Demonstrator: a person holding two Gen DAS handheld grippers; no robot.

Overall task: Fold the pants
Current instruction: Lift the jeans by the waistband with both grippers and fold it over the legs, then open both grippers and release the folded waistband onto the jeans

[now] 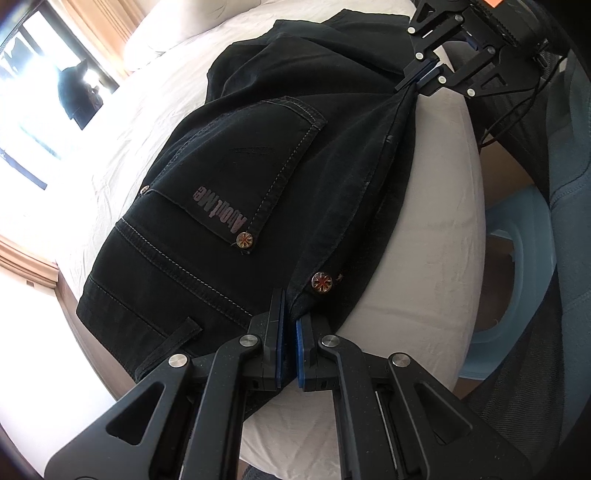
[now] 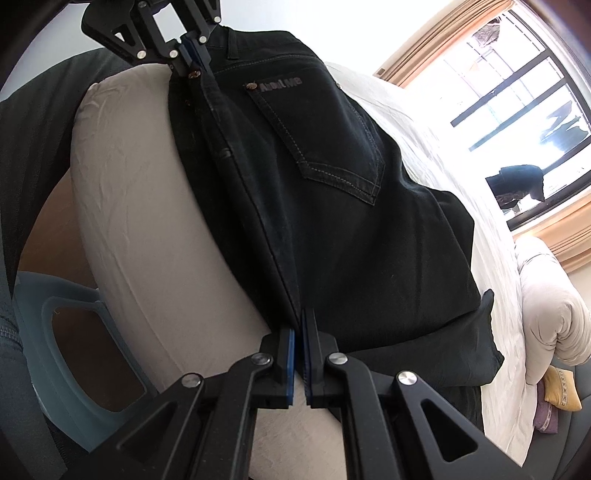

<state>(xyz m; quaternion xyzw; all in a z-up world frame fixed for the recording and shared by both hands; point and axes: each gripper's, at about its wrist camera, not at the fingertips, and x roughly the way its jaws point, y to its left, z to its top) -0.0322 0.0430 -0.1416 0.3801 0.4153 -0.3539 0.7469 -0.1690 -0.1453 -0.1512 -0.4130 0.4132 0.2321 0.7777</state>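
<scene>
Left wrist: both grippers (image 1: 290,325) (image 1: 421,75) pinch pants (image 1: 258,147)

The black denim pants (image 1: 258,155) are a heavy matt cotton weave with pale contrast stitching, a faded rubbery-looking logo print on the back pocket, and shiny round metal rivets (image 1: 322,282) with a coppery gloss. The white bed sheet (image 2: 140,206) under them is thin, crinkly matt cloth. The left gripper (image 1: 290,325) and the right gripper (image 2: 299,334) are both matt black, slightly grainy plastic, with polished silver metal pivot pins and smooth blue rubbery pads. The pale blue plastic stool (image 2: 70,362) beside the bed has a smooth semi-gloss finish. The tan curtains (image 1: 99,22) are soft woven cloth, and the window frame (image 2: 517,85) looks like dark painted metal.
</scene>
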